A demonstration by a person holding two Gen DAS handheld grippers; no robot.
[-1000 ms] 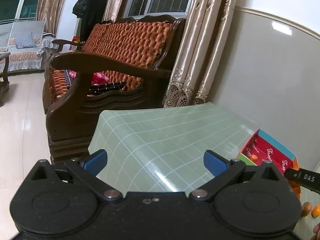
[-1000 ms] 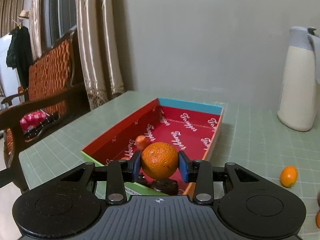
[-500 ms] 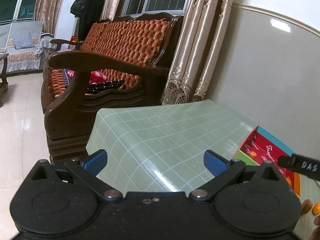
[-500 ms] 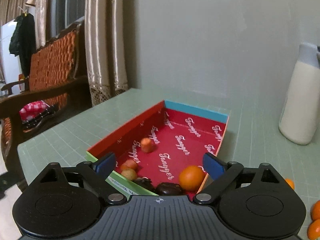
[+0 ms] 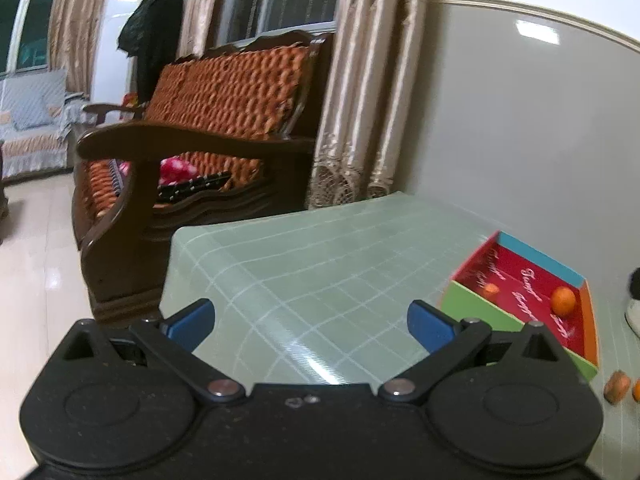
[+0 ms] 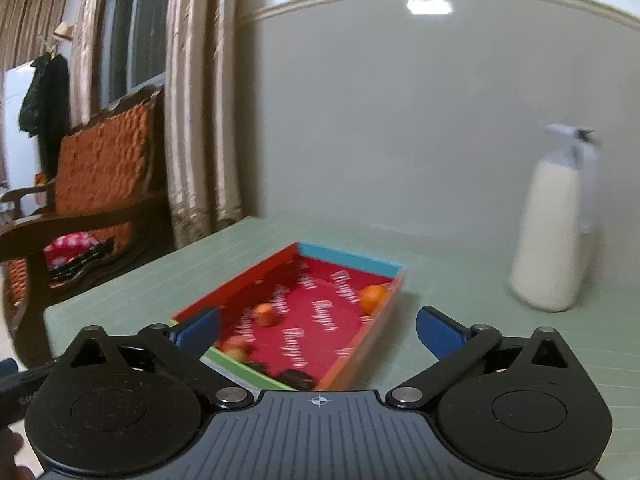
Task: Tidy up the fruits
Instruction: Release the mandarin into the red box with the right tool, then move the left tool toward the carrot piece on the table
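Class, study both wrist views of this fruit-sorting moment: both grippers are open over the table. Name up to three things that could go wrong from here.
1. The orange sits loose against the red box's far right wall and might roll when more fruit is dropped in.
2. Loose fruits lie on the table close beside the box's near corner; reaching for them could nudge the box.
3. The white jug stands right of the box, so a wide swing of the right gripper could knock it.

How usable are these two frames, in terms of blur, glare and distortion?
Right wrist view: motion blur smears the red tray, its fruit and the white jug; the right gripper stays sharp. Left wrist view: milder blur on the tray, with a glare streak on the green table cover. Both views: fisheye bends the wall trim, and ceiling-light reflections show on the wall.
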